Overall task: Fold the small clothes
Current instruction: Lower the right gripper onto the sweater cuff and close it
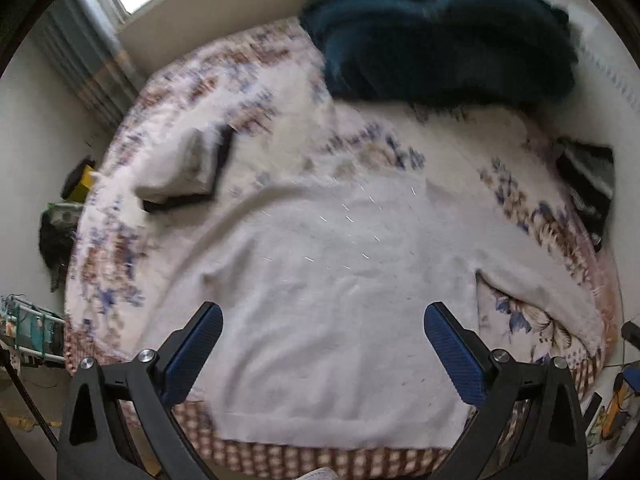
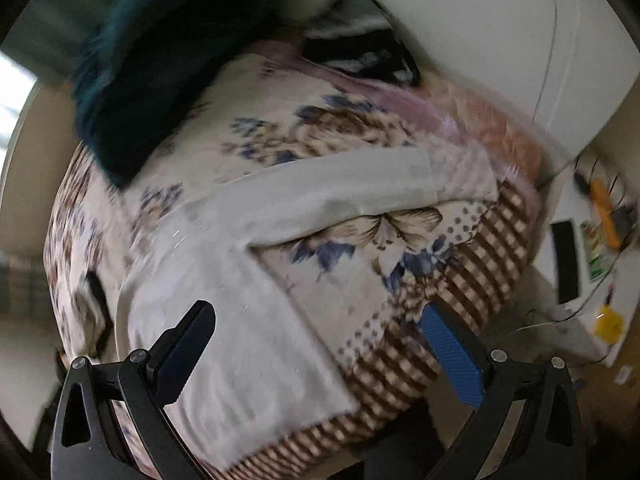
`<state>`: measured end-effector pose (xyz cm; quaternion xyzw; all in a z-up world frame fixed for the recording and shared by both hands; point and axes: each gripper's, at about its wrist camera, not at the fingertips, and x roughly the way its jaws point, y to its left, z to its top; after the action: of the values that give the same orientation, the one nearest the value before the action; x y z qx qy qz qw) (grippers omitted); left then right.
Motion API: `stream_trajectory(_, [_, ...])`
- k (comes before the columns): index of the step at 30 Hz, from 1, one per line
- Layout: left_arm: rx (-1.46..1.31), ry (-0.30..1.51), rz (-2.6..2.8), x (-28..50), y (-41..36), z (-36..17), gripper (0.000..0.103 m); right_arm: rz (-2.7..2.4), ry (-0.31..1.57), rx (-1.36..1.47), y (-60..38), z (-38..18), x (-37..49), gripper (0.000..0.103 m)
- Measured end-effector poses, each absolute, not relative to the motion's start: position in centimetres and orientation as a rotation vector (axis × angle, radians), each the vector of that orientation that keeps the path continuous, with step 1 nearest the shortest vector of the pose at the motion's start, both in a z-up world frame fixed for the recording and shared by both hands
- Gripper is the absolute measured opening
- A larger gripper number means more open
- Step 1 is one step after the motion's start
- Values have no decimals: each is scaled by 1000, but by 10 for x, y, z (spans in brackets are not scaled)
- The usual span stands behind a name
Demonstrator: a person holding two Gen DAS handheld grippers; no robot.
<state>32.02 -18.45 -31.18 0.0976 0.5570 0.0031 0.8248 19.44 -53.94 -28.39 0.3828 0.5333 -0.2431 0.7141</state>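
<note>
White knit sweater (image 1: 320, 300), spread flat and face-down or face-up (cannot tell) on floral bedspread (image 1: 180, 92), hem toward near edge of bed, one sleeve (image 2: 340, 196) stretched out sideways across blue flower print. Faint glinting threads scattered over chest area. Fabric pale, slightly creased, blurred by motion. Left gripper (image 1: 322, 348) poised above lower body of sweater, blue-padded fingers (image 1: 456, 360) spread wide, holding nothing. Right gripper (image 2: 318, 350) above sweater's side edge and checked border (image 2: 420, 344) of bedspread, fingers likewise parted and empty. Folded grey garment (image 1: 188, 168) lying apart on left part of bed. Dark teal blanket (image 1: 440, 40) heaped at far end. Black-and-white striped cloth (image 1: 588, 176) at right edge.
</note>
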Motion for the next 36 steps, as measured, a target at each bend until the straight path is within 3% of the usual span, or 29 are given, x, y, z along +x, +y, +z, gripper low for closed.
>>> stream_trajectory(8, [312,1404,18,358,-238,-491,103,-764,1120,1160,-654,-458,151,103])
stream_trajectory(12, [318,1458,14,372,-247,-543,103,-906,993,1274,-689,-515,111,102])
stream_trajectory(13, [324,1461,6,375,-251,-550,103,-938,942,1297,-698,-527,101,97])
stream_trajectory(15, [336,1456,-8,376,-254,-560,103,-973,876,1331,-709,-544,88,85])
stream_trajectory(17, [343,1450,-12,379,-255,-565,103,-1006,824,1345,-717,-559,80,62])
stream_trajectory(20, [297,1454,-7,385,-254,-572,103,-1017,703,1360,-729,-574,74,58])
stream_trajectory(27, [236,1470,-22,385,-249,-576,103,-979,529,1411,-757,-592,89,58])
stream_trajectory(28, [227,1465,-20,385,-248,-577,103,-986,517,1402,-761,-592,94,54])
stream_trajectory(29, [217,1458,-19,384,-248,-577,103,-998,511,1395,-763,-591,99,33])
stream_trajectory(30, [210,1453,-17,382,-247,-576,103,-1020,521,1381,-764,-588,103,20])
stream_trajectory(31, [225,1455,-19,380,-247,-574,103,-1025,533,1375,-767,-588,109,13])
stream_trajectory(36, [281,1427,6,372,-256,-547,103,-1005,606,1232,-762,-546,137,12])
